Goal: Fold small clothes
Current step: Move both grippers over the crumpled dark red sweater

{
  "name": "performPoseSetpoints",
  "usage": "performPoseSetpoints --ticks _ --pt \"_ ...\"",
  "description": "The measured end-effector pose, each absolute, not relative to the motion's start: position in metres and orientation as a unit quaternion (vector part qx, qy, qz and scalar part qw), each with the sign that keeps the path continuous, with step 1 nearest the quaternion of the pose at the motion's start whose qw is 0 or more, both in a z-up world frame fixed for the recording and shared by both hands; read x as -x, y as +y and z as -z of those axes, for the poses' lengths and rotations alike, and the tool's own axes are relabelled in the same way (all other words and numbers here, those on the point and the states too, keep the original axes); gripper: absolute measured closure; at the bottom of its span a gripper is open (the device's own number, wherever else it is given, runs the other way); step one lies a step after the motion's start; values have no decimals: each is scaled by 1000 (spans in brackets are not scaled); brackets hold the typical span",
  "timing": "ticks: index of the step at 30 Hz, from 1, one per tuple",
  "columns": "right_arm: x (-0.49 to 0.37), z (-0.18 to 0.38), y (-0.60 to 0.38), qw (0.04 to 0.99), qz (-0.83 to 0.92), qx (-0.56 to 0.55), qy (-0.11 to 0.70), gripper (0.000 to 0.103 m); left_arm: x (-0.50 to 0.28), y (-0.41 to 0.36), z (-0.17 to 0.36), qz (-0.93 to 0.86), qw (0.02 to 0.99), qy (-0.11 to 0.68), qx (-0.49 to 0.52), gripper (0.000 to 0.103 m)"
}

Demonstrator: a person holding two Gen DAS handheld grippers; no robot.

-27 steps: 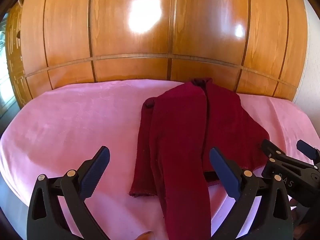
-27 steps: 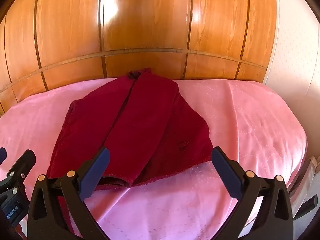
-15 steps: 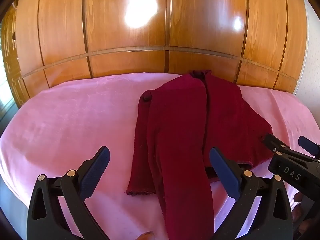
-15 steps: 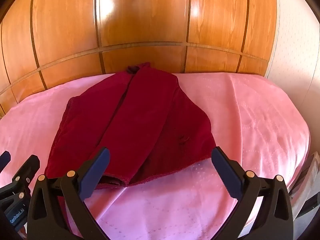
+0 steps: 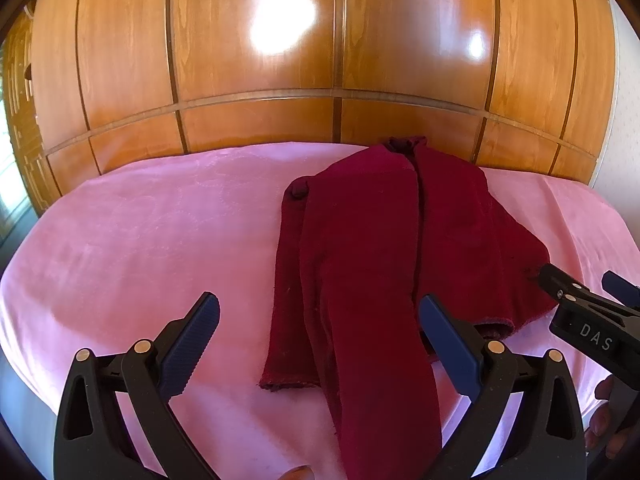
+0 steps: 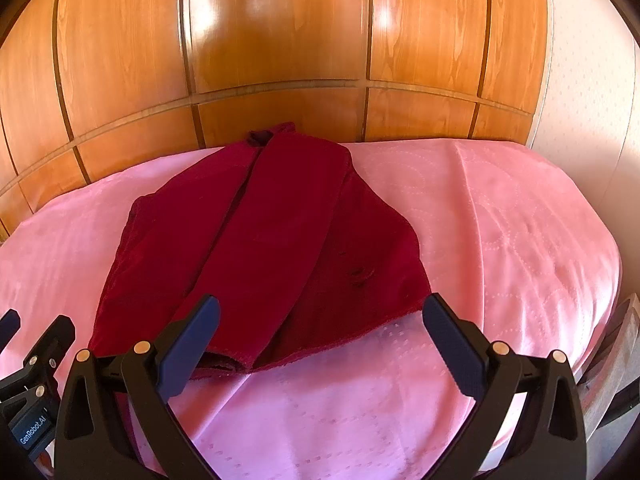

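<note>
Now, in the left wrist view, the left tongs (image 5: 318, 340) are hanging released; the dark red garment (image 5: 384, 248) on the pink bed (image 5: 152, 232) is sitting lower than before, and the right tongs (image 5: 580, 292), at 3 o'clock, are reading "DAS". In the right wrist view, the right tongs (image 6: 320, 340) are gaping, grasping nothing, with the garment (image 6: 272, 240) closer; the left tongs (image 6: 36, 332), at 8 o'clock, are reading "GenRobot.AI".

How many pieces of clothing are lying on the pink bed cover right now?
1. A single dark red garment lies flat on the pink bed cover, collar toward the wooden panels. Nothing else shows; something under it cannot be ruled out.
</note>
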State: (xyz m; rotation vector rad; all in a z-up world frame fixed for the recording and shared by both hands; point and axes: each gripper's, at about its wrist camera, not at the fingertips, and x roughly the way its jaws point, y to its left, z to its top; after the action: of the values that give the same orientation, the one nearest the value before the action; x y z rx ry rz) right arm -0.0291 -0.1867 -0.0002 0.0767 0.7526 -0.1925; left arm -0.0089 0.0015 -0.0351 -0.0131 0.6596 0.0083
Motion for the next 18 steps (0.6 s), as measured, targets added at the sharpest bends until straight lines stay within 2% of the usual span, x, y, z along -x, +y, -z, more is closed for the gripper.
performPoseSetpoints --ticks 18 --pt "32 -5 -189 927 73 -75 360 2 7 13 34 8 941 339 1 4"
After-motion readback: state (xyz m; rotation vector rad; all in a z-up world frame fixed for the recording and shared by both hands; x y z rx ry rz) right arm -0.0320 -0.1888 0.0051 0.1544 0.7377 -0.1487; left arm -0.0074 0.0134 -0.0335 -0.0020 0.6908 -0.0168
